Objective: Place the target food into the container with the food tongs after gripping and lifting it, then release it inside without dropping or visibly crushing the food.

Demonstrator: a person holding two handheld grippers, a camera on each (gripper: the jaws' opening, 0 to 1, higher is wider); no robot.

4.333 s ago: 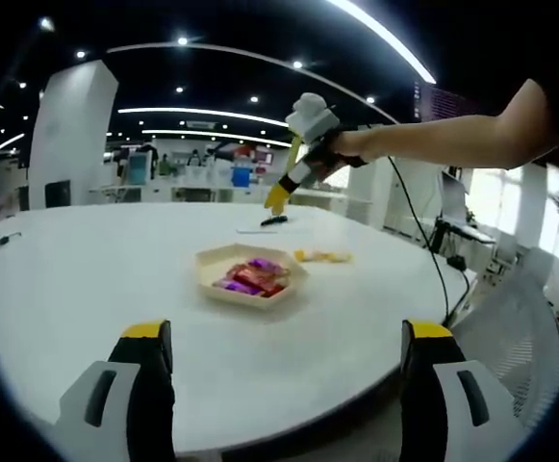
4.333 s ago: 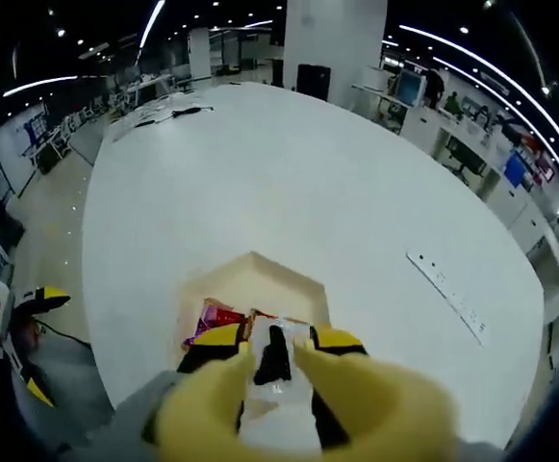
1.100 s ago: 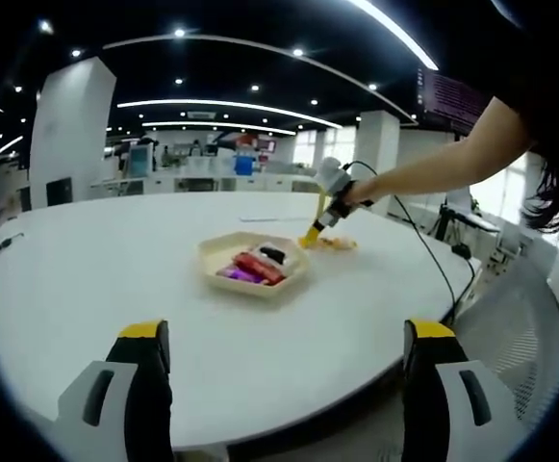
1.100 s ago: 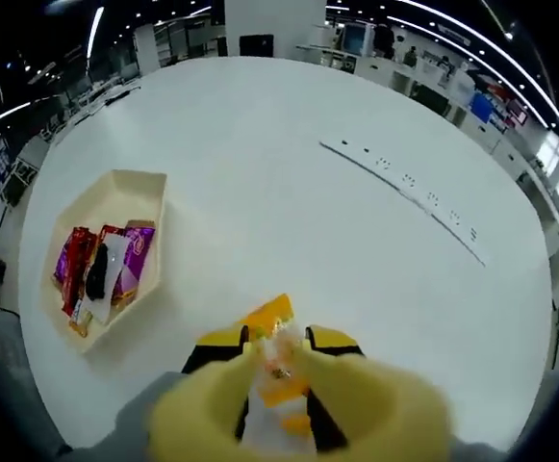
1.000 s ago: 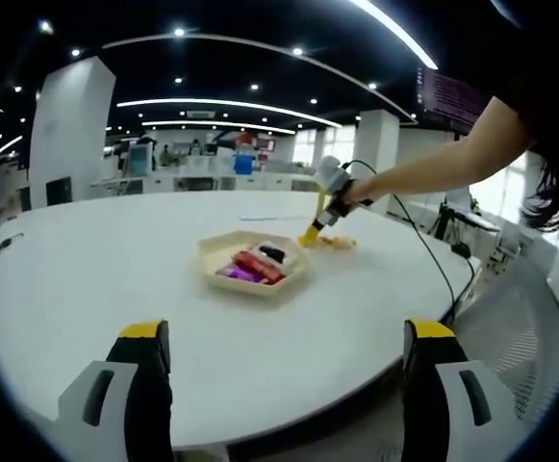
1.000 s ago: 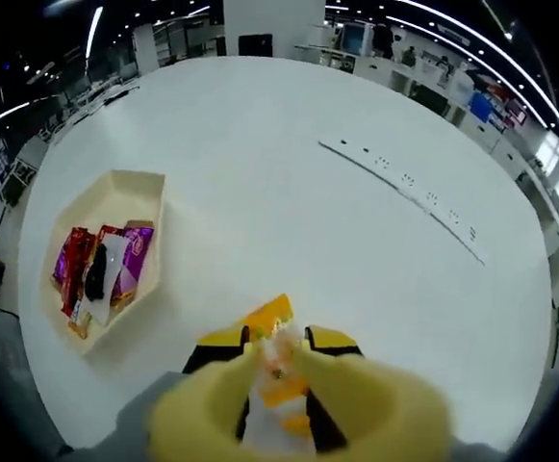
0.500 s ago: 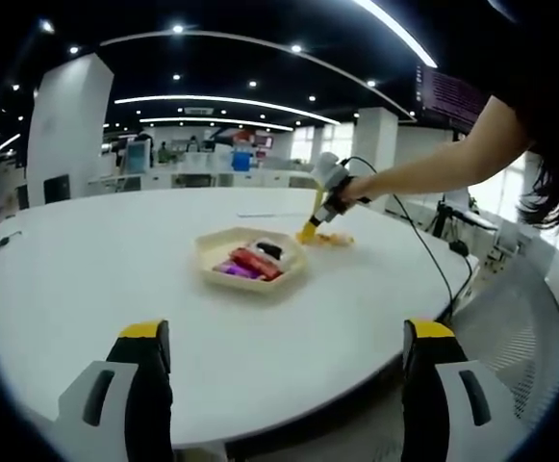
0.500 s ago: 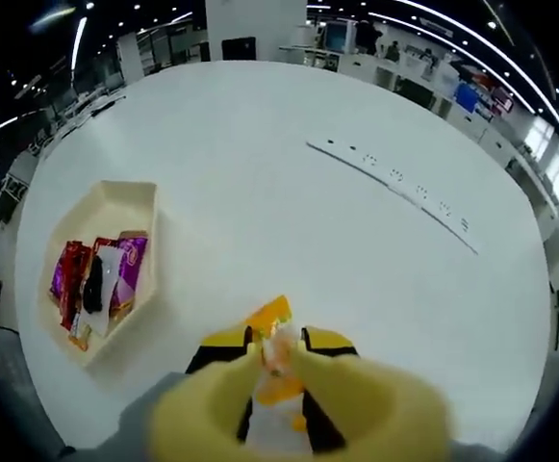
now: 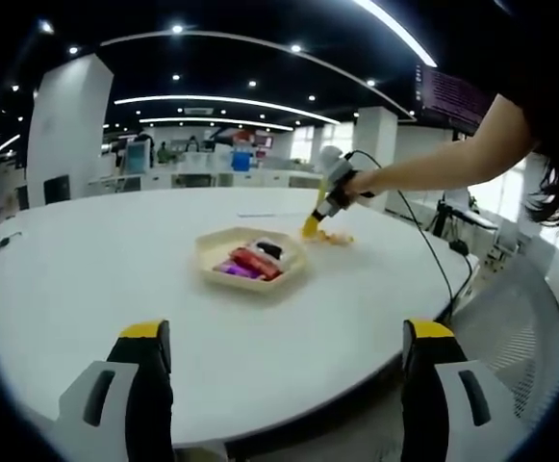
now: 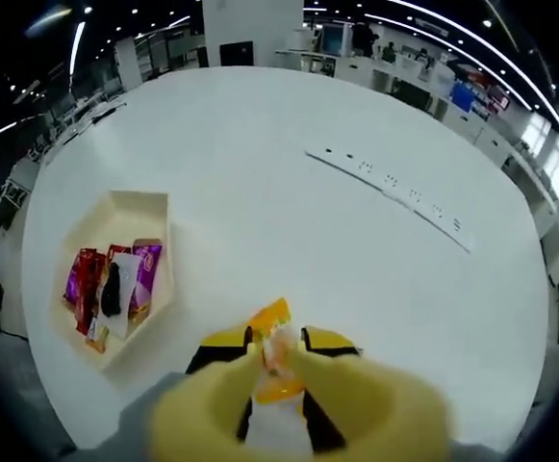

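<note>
Snack packet [image 10: 271,361], orange, is pinched in the yellow food tongs [image 10: 293,414] your right claw [image 10: 272,354] squeezes, right at the tips, lifted just off the white surface [image 10: 289,192]. Grip and lift look done; carry and release are left. Your left claw [image 9: 284,385] hangs unclenched, holding nothing, at the near edge. Tray [image 10: 120,214] sits well off to the packet's left, already holding several wrapped snacks. Power strip [image 10: 387,195] lies beyond.
</note>
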